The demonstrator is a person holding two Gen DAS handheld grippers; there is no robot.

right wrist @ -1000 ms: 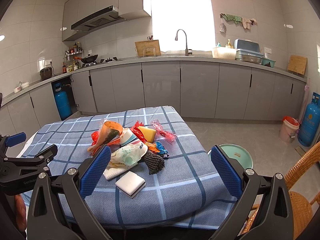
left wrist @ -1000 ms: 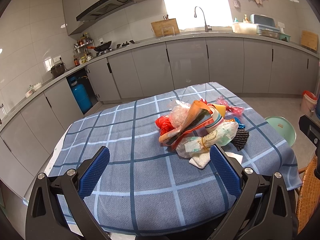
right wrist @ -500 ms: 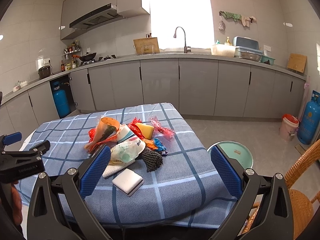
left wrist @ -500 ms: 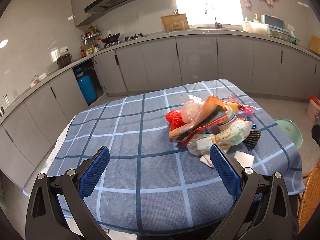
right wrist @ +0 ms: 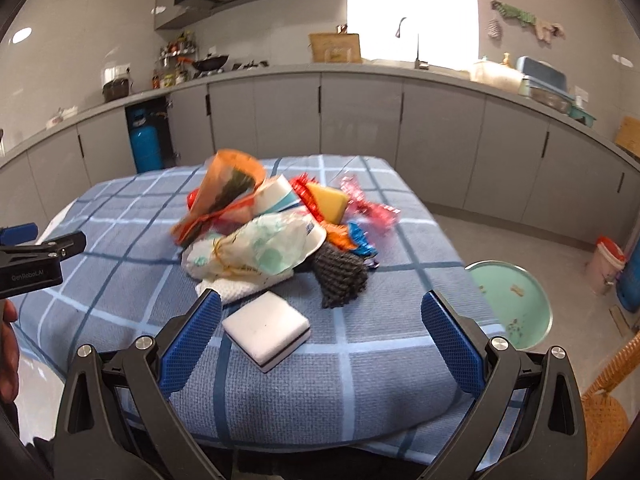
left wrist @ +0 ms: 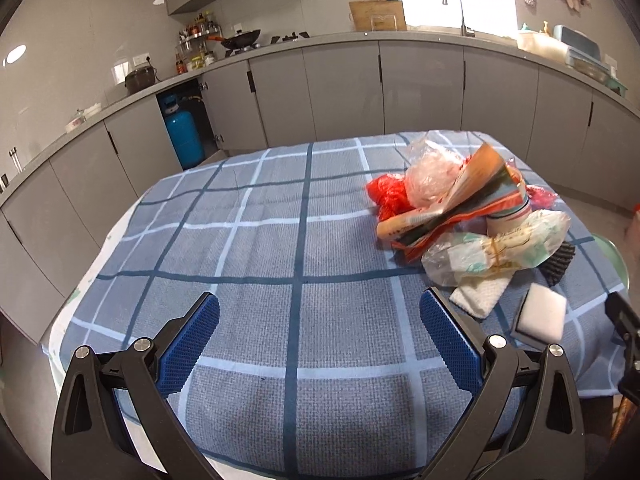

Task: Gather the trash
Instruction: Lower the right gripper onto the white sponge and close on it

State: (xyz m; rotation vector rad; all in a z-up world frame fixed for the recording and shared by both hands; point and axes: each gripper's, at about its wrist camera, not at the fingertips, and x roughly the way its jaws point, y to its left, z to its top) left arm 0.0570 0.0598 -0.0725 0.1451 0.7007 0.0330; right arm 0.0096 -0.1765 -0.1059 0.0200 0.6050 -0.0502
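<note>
While both grippers hang wide open and empty, the right gripper [right wrist: 320, 336] is nearer the white square sponge [right wrist: 267, 330], which lies just ahead between its blue pads; the left gripper [left wrist: 319, 338] faces bare checked tablecloth [left wrist: 240, 240].

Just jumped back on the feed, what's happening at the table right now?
A person holds two grippers over the checked tablecloth. Both the left gripper and the right gripper are open and hold nothing. The trash pile lies untouched on the table, with a white sponge apart from it, nearest the right gripper. A green bin stands on the floor beside the table.
</note>
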